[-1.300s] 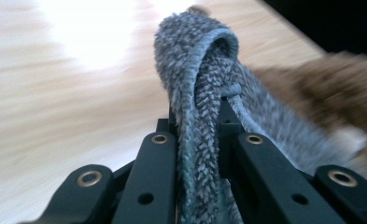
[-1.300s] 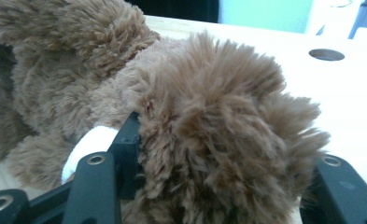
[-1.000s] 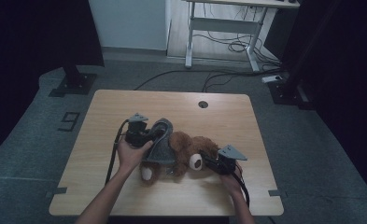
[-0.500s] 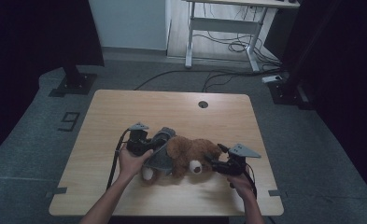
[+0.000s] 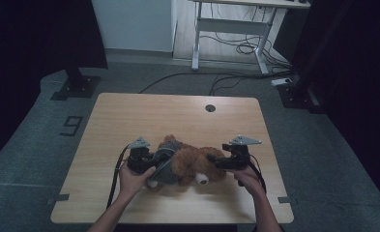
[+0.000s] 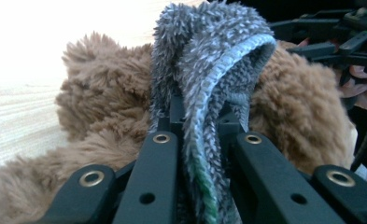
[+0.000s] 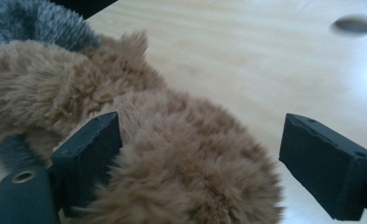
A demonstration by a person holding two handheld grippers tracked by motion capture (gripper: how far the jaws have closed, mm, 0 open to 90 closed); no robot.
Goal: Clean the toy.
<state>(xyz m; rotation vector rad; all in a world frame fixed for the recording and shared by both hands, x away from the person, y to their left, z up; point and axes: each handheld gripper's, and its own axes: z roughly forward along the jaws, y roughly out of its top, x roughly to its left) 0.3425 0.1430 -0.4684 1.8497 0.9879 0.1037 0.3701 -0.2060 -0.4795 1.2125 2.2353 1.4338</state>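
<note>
Left gripper clamped on grey fleece cloth, seen close in left gripper view. Right gripper jaws wide, straddling brown plush bear at near-centre of wooden table. Grey floor, desk frame behind.

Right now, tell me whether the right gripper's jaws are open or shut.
Open. In the right gripper view the right gripper has its jaws spread wide, with the brown plush toy between them, not yet clamped.

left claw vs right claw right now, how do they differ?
The left claw is shut on the grey cloth, a fold pinched between its jaws; the right claw is open, jaws spread wide. The left one grips fabric draped over the brown plush toy; the right straddles a plush limb without closing on it. Both are at the toy, one from each side.
</note>
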